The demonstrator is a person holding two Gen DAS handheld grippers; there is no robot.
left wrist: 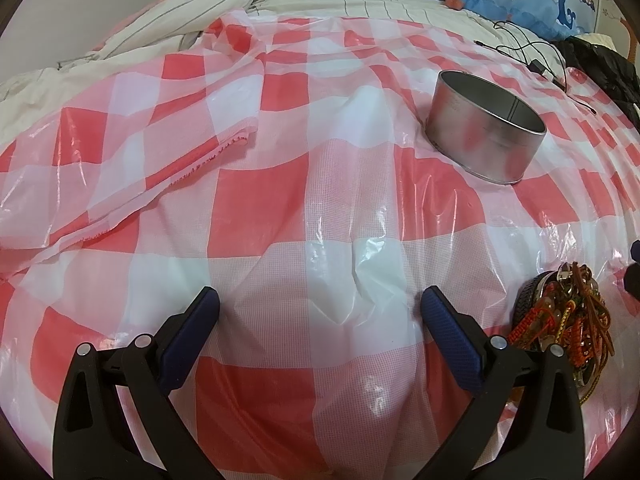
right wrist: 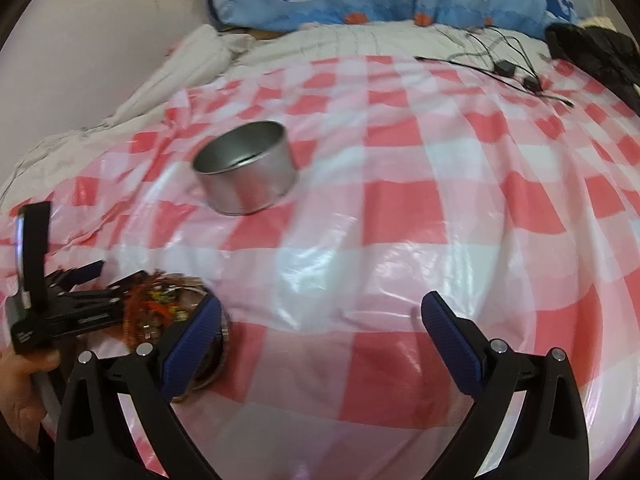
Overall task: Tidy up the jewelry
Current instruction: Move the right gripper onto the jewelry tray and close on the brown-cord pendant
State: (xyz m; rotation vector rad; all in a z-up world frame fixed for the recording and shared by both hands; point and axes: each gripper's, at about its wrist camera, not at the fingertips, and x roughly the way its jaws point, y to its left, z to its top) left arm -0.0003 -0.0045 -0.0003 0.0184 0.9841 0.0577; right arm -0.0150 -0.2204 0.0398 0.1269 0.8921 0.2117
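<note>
With both grippers, left (left wrist: 320, 312) and right (right wrist: 322, 320), spread wide and empty above the checked sheet (left wrist: 260, 200), we judge the jewelry (left wrist: 560, 316), heaped near the tin (left wrist: 486, 128), light, limp and snag-prone, best pinched by one cord.

Your two wrist cameras look forward, low over the checked cloth (left wrist: 320, 208). Both views share the metal tin (left wrist: 486, 128) and the jewelry pile (right wrist: 160, 304).
</note>
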